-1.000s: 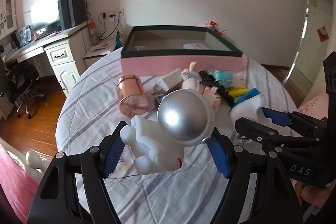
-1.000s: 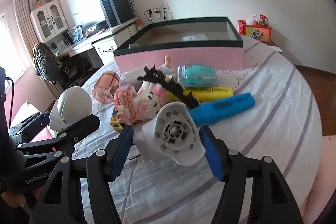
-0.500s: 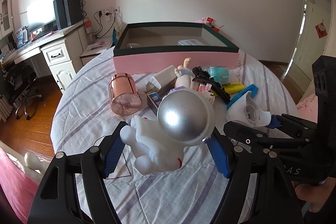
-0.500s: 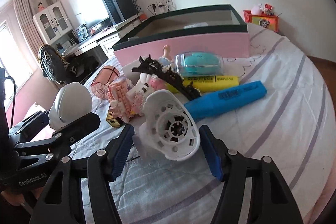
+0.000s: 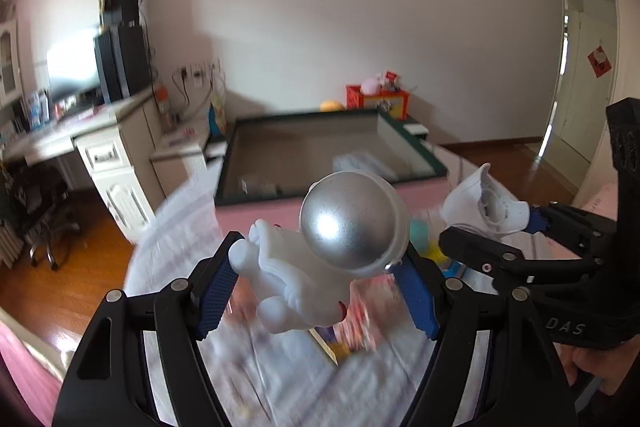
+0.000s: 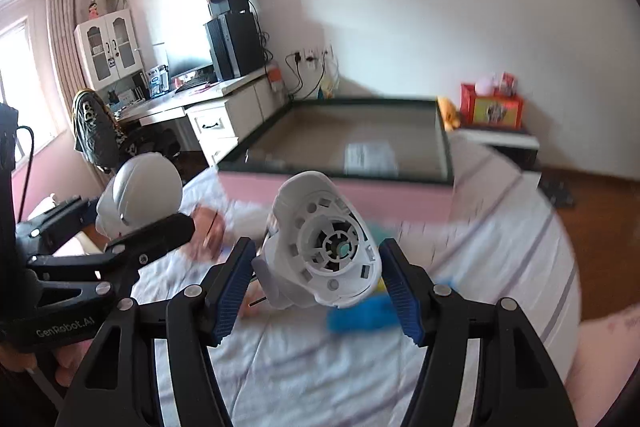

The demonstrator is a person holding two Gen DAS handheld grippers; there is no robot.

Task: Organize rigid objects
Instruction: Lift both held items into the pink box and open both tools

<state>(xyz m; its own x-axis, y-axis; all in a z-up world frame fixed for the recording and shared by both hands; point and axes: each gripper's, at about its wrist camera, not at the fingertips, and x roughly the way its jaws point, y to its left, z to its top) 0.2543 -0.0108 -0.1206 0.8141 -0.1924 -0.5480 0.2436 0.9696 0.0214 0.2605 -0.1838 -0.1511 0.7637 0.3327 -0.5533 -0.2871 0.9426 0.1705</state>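
Astronaut time on the left wrist view: the left claw (image 5: 316, 291) is clamped on a white plastic astronaut figurine with a round silver helmet (image 5: 320, 255), blue pads pressing on it from either side, and the toy hangs clear of the bed. Straight beyond it sits the landmark, a wide shallow pink box with a dark green rim (image 5: 424, 151), nearly bare inside apart from a pale flat item or two. To the right of the astronaut, short of the box's near wall, the right claw (image 5: 492, 223) carries its own load. Blurred bits of clutter lie on the striped white bedsheet (image 5: 180, 215) on the near side of the box.

Over to the right wrist view: the right claw (image 6: 318, 267) is closed on a white moulded plastic shell with a round slotted hub (image 6: 324, 247), open face toward the camera, also held off the sheet and just short of the pink box (image 6: 344, 191). Left of it, the other claw (image 6: 140, 239) and its silver-helmeted cargo show up level with the box's near wall.

So I'd call this the carry step, both pieces lifted and heading for the box. Next move, by my reckoning: bring each load over the green rim, lower it to the box floor, then part the pads, keeping the two claws from knocking together.
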